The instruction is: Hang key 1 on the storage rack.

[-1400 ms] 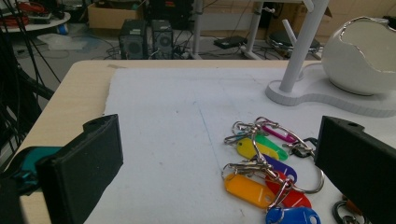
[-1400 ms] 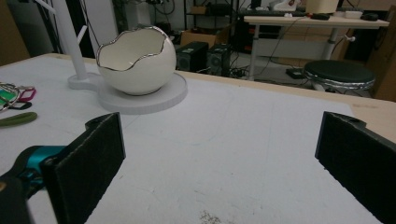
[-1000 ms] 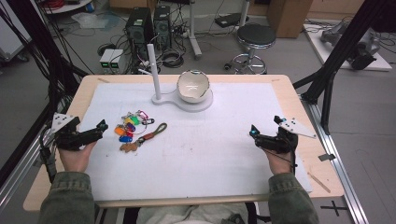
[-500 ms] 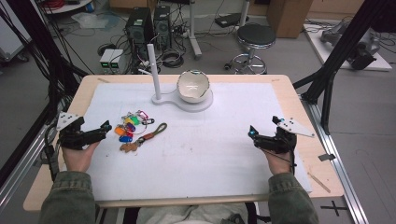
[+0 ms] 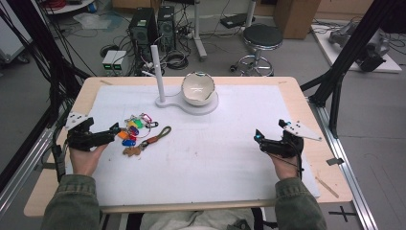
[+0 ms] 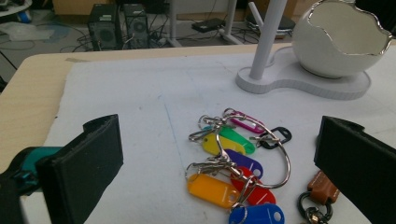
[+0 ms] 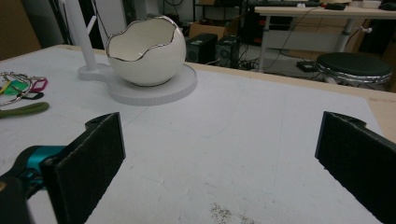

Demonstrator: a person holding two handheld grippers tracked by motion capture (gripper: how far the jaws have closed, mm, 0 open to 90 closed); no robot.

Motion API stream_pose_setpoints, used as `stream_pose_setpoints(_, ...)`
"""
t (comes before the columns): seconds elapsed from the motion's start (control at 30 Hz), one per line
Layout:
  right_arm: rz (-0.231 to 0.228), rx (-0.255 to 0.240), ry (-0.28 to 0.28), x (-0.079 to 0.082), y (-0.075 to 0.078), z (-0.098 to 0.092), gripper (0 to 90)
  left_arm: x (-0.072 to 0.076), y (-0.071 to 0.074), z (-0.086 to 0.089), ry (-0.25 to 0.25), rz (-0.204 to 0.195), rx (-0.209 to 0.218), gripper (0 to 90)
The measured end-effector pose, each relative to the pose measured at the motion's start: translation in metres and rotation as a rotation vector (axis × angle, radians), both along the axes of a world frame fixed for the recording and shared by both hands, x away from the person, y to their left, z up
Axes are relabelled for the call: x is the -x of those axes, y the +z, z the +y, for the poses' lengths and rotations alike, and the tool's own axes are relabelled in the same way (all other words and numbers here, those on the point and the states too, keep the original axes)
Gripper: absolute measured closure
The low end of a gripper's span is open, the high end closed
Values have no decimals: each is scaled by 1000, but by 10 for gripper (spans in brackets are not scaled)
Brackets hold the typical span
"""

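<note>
Jaws of the left gripper (image 5: 115, 128) stand wide apart, just short of the keys (image 6: 233, 163), which lie on the white mat (image 5: 215, 153) with 1 ring of coloured tags. Right gripper (image 5: 258, 138) rests well apart at the mat's right side, jaws also spread and holding nothing. Beyond, an egg-shaped bowl (image 5: 197, 88) sits on a stand (image 5: 165, 100) with a post.

I find no legible text, label, brand, number or sign on anything in my views. The coloured key tags (image 6: 219, 189) lying on the white mat (image 6: 140, 93) show blank faces in my left gripper view, with no writing that I can make out. The computer towers (image 5: 152, 24) on the floor are too small and blurred to read.
</note>
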State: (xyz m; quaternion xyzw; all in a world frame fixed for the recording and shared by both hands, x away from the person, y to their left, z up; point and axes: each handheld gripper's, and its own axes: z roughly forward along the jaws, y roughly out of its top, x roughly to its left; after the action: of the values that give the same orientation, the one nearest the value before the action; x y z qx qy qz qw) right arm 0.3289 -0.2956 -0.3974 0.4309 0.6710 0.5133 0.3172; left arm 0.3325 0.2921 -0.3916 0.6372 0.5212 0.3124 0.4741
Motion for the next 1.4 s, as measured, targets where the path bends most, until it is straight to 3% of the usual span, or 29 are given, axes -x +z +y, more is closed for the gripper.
stream_pose_setpoints(0.43, 0, 0, 1, 0, 0, 0, 7, -11, 9, -24, -78, 18, -34, 17)
stream_pose_setpoints(0.53, 1, 0, 1, 0, 0, 0, 7, -13, 9, -30, -92, 20, -57, 17)
stream_pose_setpoints(0.63, 2, 4, 0, -1, 0, 0, 7, -16, 11, -42, -110, 32, -109, 17)
stream_pose_setpoints(0.9, 0, 7, 3, -2, -1, 1, 7, -22, 12, -59, -146, 57, -111, 17)
stream_pose_setpoints(1.17, 1, -4, 7, -4, -1, 3, 7, -31, 11, -64, -165, 90, -94, 17)
stream_pose_setpoints(1.23, 3, -7, 9, -5, -1, 3, 7, -33, 11, -66, -182, 107, -76, 17)
stream_pose_setpoints(1.4, 5, -10, 16, -6, -1, 5, 7, -40, 13, -78, -221, 148, -95, 17)
